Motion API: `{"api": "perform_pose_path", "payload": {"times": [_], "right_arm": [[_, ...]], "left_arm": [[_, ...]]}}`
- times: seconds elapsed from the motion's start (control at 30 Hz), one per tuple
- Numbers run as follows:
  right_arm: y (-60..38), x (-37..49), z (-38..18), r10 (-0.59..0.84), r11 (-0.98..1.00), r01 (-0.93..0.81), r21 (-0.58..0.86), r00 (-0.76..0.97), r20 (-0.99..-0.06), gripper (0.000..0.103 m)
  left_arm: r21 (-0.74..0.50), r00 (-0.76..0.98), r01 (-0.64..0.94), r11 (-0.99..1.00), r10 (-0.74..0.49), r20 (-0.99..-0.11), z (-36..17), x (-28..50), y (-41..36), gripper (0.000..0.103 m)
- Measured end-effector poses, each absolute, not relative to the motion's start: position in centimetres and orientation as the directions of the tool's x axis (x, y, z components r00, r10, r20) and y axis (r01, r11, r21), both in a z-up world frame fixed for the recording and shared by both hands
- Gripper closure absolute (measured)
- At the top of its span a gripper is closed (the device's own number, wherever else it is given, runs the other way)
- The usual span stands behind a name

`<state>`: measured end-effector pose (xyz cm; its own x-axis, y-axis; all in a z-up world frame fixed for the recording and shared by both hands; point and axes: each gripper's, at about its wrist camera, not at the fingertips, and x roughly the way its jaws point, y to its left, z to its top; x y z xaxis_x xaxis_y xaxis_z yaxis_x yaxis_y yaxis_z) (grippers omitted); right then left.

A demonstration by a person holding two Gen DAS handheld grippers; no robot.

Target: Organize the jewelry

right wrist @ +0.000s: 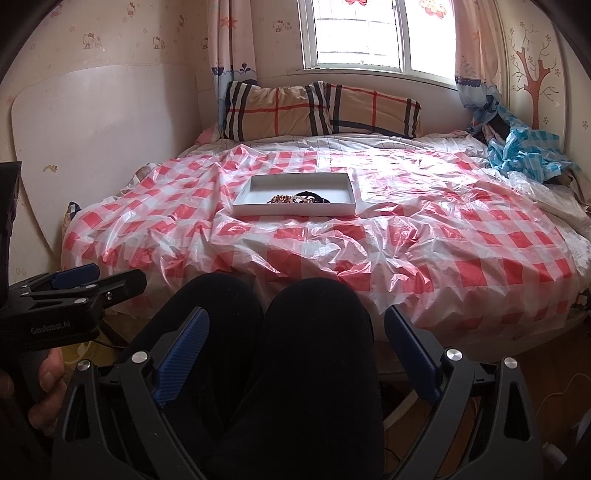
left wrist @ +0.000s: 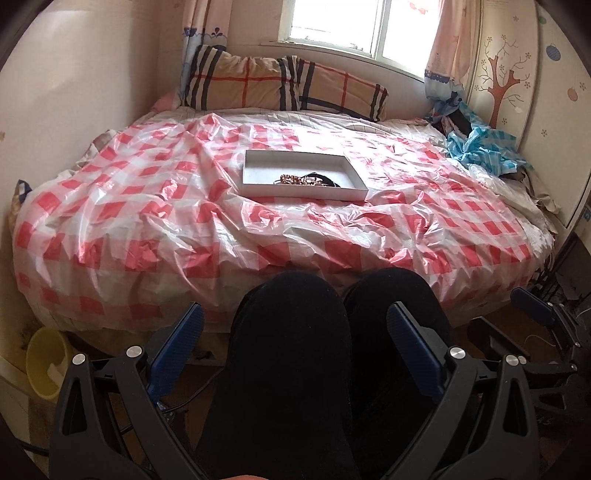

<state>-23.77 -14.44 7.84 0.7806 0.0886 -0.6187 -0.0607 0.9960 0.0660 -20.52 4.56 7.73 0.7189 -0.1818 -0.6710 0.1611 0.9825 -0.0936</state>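
Both the left gripper (left wrist: 295, 332) and right gripper (right wrist: 295, 332) hang with fingers spread wide, holding nothing, over the person's knees (left wrist: 332, 314), well short of the white tray (left wrist: 255, 186). The tray lies mid-bed on checked plastic (left wrist: 129, 192), beaded jewelry (left wrist: 295, 180) heaped against its near wall.

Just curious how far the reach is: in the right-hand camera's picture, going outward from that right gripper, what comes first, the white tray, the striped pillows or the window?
From the right gripper, low by the knees:
1. White tray, mid-bed, slightly left, jewelry inside.
2. Striped pillows, at the head of the bed.
3. Window, on the wall behind the pillows.
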Motion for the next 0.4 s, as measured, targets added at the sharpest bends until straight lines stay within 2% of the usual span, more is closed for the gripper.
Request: {"api": "perform_pose_path", "payload": {"times": [0.2, 0.4], "right_arm": [[-13.8, -22.5, 8.6, 0.057, 0.998, -0.049, 0.029, 0.821, -0.568, 0.009], [-13.0, -20.8, 8.1, 0.046, 0.999, -0.049, 0.011, 0.832, -0.552, 0.008]], "left_arm": [[-0.009, 0.747, 0.133, 0.991, -0.106, -0.657, 7.6, -19.0, 4.1, 0.008], [-0.023, 0.698, 0.134, 0.991, -0.111, -0.708, 5.6, -17.5, 4.5, 0.008]]}}
